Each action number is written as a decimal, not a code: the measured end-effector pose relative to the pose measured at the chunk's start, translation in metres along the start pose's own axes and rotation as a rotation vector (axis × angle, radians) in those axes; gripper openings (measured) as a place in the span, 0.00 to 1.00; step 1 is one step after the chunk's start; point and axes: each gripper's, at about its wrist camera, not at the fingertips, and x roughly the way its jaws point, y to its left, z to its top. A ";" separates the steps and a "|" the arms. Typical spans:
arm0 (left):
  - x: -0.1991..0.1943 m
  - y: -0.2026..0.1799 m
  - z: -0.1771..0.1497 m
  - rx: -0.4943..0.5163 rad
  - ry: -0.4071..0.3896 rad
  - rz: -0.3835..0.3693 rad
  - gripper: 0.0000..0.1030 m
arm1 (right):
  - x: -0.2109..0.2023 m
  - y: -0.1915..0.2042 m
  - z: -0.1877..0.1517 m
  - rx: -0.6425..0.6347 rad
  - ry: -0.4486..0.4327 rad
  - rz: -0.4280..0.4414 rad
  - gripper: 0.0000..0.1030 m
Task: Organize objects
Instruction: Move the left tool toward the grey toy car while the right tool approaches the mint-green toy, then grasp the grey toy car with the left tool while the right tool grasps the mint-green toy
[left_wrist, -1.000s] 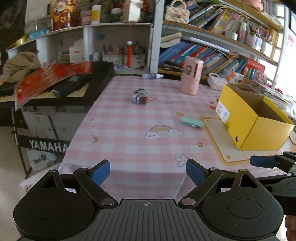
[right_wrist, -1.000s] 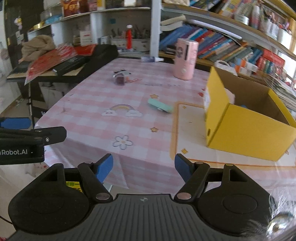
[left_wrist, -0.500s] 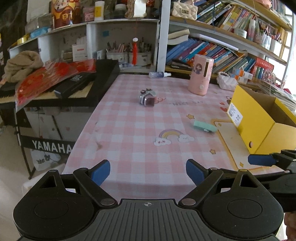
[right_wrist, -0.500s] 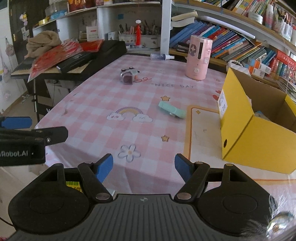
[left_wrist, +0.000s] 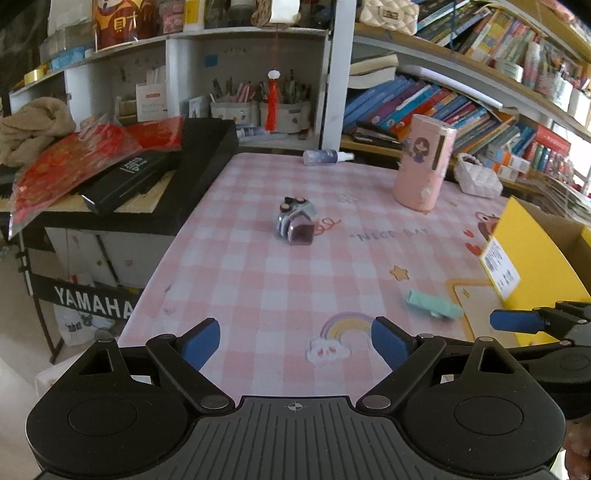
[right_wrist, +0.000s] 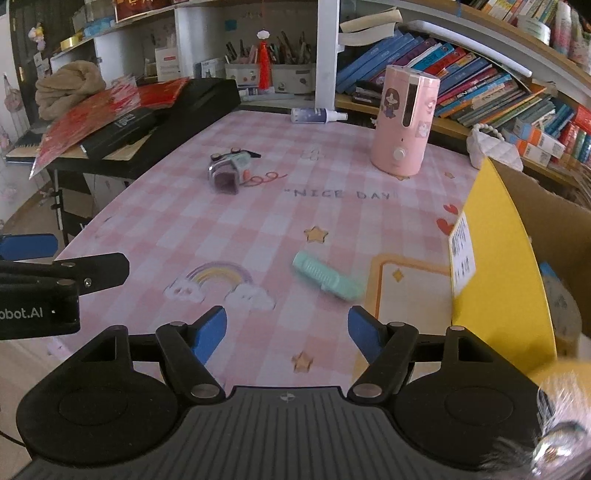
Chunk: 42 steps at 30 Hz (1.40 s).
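A mint-green comb-like object (right_wrist: 327, 276) lies on the pink checked tablecloth (right_wrist: 229, 229), just ahead of my right gripper (right_wrist: 288, 334), which is open and empty; it also shows in the left wrist view (left_wrist: 434, 308). A small purple-grey watch-like gadget (left_wrist: 295, 221) sits mid-table, also in the right wrist view (right_wrist: 227, 171). My left gripper (left_wrist: 295, 341) is open and empty above the table's near edge. An open yellow cardboard box (right_wrist: 509, 280) stands at the right, also in the left wrist view (left_wrist: 535, 258).
A tall pink humidifier (right_wrist: 404, 122) stands at the back right, a small spray bottle (right_wrist: 317, 115) lies at the far edge. A black Yamaha keyboard (left_wrist: 147, 173) with red papers borders the table's left. Bookshelves (left_wrist: 424, 107) stand behind.
Both grippers have moved forward over the table, so the mint object, gadget and yellow box are nearer. Both stay open and empty.
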 end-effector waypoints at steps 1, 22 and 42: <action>0.004 -0.001 0.004 -0.004 0.002 0.004 0.89 | 0.005 -0.002 0.004 -0.002 0.000 0.002 0.68; 0.085 -0.017 0.064 0.001 0.027 0.032 0.88 | 0.095 -0.033 0.038 -0.080 0.170 0.018 0.33; 0.208 -0.031 0.104 0.099 0.133 0.122 0.65 | 0.085 -0.043 0.057 -0.143 0.043 0.138 0.22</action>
